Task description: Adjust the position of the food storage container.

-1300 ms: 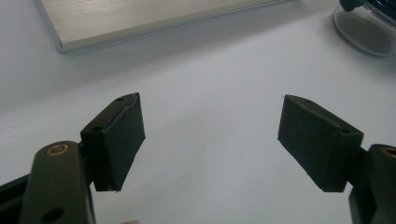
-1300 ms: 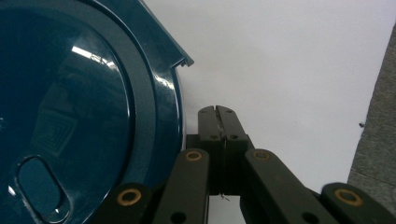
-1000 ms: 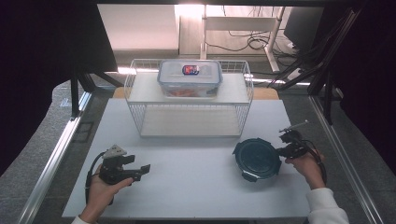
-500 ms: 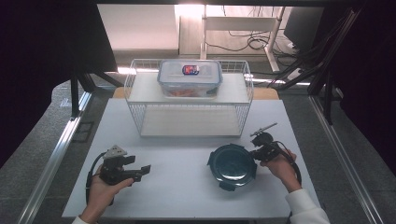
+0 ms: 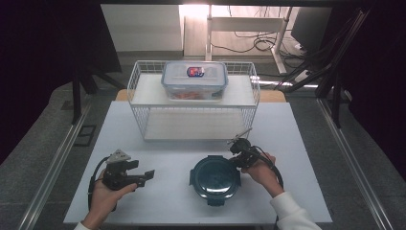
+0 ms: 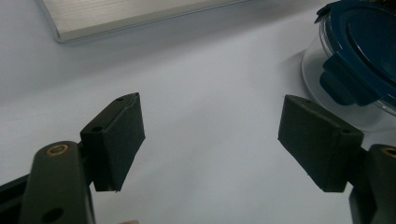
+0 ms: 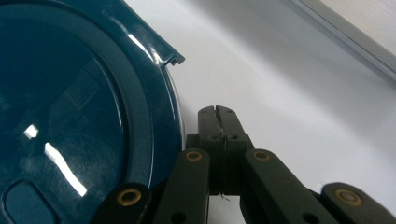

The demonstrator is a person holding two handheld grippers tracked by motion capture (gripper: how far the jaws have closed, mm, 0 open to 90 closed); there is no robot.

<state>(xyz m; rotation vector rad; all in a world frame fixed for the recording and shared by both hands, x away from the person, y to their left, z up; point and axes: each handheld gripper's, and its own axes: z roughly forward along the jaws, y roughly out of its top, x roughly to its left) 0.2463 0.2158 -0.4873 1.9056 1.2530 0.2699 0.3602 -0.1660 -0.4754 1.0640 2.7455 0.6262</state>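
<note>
Just beside right tool [image 7: 219, 112]: round container [image 7: 70, 116]

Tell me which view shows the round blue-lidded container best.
The high view: the whole round container sits on the white table, all its clips visible. The right gripper view crops to part of the lid; the left gripper view catches one edge.

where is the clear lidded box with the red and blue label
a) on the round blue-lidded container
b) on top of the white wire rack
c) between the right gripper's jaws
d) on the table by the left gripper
b: in the high view the box sits on the top shelf of the wire rack, at the far side of the table from both grippers.
</note>
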